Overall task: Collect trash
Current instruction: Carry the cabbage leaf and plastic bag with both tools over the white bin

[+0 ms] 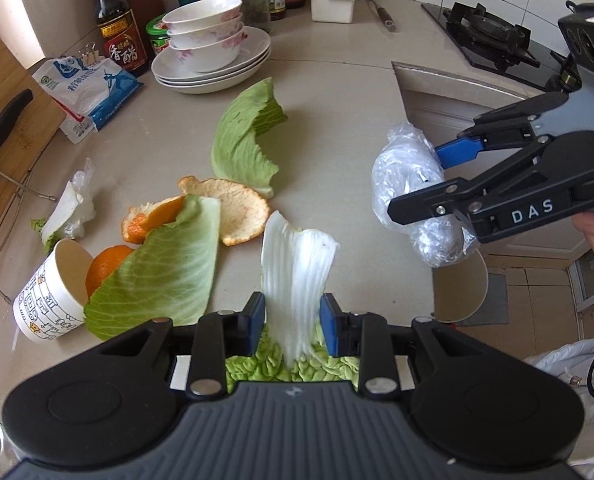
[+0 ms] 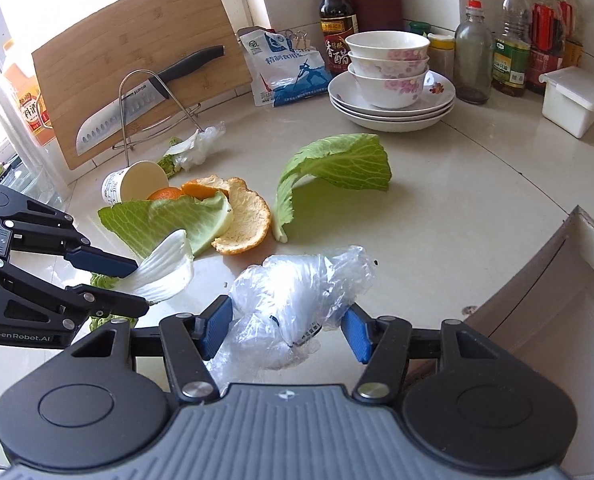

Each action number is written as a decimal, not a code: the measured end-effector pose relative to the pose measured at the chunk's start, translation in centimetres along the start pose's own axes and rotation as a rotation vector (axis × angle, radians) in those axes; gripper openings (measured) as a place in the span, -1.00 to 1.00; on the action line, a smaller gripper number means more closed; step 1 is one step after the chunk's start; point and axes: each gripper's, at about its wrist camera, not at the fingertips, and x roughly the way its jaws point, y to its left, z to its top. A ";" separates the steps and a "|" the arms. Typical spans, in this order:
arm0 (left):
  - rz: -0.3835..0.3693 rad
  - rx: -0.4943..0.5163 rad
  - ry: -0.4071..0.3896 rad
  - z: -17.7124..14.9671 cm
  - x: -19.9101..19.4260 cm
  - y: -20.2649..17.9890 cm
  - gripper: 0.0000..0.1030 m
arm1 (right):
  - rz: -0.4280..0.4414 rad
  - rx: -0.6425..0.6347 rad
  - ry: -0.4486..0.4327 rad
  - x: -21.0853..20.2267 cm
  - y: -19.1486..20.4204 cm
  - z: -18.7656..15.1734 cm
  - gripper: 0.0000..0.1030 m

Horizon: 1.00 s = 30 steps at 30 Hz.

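Only right view shows knife (image 2: 137, 92); left tool (image 1: 292, 322) grips napa leaf (image 1: 297, 268).

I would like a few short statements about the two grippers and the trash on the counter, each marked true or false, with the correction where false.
1. The left gripper holds a white-stemmed cabbage leaf. True.
2. The right gripper holds an orange peel. False: it is closed around a crumpled clear plastic bag; the orange peel lies on the counter.
3. The paper cup stands upright. False: it lies on its side, its mouth toward the peels.
4. Three bowls are stacked on plates. True.
5. The knife lies flat on the counter. False: it rests in a wire rack against the cutting board.
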 end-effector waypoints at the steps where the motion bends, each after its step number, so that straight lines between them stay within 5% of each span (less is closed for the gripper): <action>1: -0.006 0.002 -0.001 0.1 0.0 -0.6 -0.45 | -0.006 0.005 -0.003 -0.5 -0.3 -0.4 0.25; 18: -0.148 0.098 -0.017 3.4 2.0 -13.0 -0.45 | -0.187 0.170 0.022 -7.3 -10.0 -11.3 0.26; 30: -0.143 0.121 0.002 5.1 5.5 -18.0 -0.45 | -0.273 0.284 0.151 -1.6 -18.9 -20.4 0.27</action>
